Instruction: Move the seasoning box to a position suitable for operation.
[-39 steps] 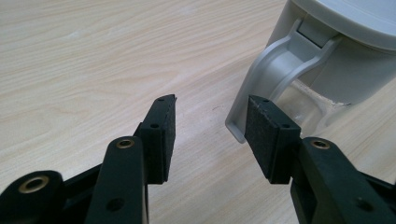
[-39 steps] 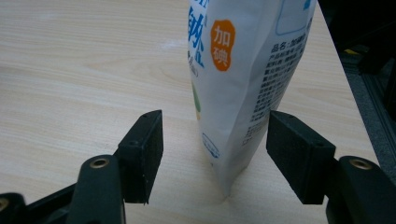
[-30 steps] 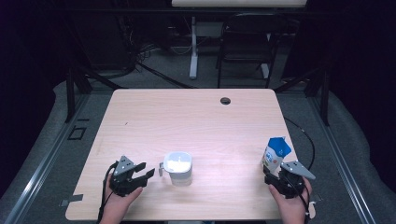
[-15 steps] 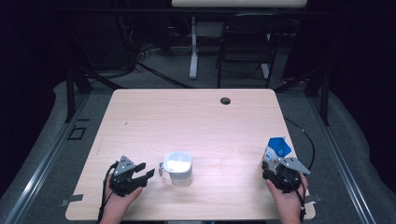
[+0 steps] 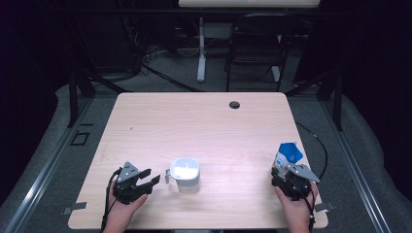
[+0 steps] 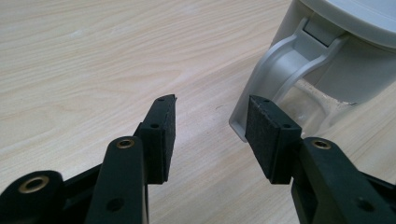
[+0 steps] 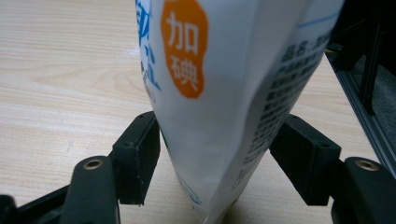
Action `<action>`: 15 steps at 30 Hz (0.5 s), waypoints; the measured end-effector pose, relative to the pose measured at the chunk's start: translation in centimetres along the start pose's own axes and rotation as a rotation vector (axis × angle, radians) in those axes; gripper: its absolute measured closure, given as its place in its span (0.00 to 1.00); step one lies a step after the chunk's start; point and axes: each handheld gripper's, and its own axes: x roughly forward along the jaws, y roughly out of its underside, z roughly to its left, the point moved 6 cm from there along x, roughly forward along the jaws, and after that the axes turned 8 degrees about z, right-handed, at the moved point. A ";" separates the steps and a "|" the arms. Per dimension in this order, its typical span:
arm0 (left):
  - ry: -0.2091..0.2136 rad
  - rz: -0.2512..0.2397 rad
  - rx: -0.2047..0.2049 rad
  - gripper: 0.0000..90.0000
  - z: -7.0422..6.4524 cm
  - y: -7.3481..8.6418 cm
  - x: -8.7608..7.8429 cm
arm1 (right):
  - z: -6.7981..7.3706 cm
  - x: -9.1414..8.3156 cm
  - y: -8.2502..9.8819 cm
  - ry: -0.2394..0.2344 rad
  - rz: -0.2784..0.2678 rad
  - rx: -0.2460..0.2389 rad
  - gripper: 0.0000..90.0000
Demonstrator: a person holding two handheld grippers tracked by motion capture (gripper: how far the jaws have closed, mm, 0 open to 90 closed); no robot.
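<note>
**Two grippers, a white jug and a bag on the table**

We see a light wooden table (image 5: 204,121) with a small dark hole (image 5: 234,105) near its far edge. Near the front edge, a little left of the middle, stands a white jug (image 5: 184,174) with a lid and a handle that points to the left. In the left gripper view the handle (image 6: 275,65) rises in a curve from the base up to the lid hinge.

The left gripper (image 5: 145,180) lies low at the front left, just beside the jug, and it points at the handle. Its jaws stand wide apart with nothing between them. One pad (image 6: 271,135) is very near the foot of the handle, but we cannot tell if it touches.

The right gripper (image 5: 284,175) is at the front right corner. A white and blue bag (image 5: 287,156) with an orange label (image 7: 184,46) stands upright on the table between its jaws. The left pad (image 7: 140,154) is against the side of the bag. The right pad (image 7: 303,158) is just beside the bag's other side; we cannot tell if this one presses on it. The bag is well apart from the jug.
</note>
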 end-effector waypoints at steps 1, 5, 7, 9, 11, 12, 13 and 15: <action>-0.002 0.000 0.001 0.60 0.0 0.0 0.0 | 0.0 0.1 0.0 -0.006 -0.003 0.003 0.37; 0.005 0.001 0.004 0.60 -0.1 -0.1 -0.3 | 0.0 0.1 0.2 -0.007 0.007 0.007 0.37; 0.006 -0.009 0.005 0.60 -0.2 -0.3 -0.6 | 0.0 0.1 0.3 -0.006 0.007 0.012 0.37; 0.007 -0.016 0.008 0.61 -0.2 -0.5 -0.8 | 0.1 0.1 0.3 -0.008 0.011 0.011 0.37; 0.014 -0.029 0.012 0.62 -0.4 -0.8 -1.2 | 0.1 0.0 0.4 -0.010 0.006 0.016 0.37; 0.016 -0.028 0.016 0.62 -0.4 -0.8 -1.3 | 0.1 -0.1 0.4 -0.009 0.010 0.018 0.37; 0.017 -0.027 0.016 0.62 -0.4 -0.8 -1.4 | 0.1 -0.2 0.4 -0.014 0.006 0.017 0.37; 0.015 -0.029 0.008 0.63 -0.3 -0.8 -1.4 | 0.1 -0.2 0.3 -0.015 0.004 0.014 0.37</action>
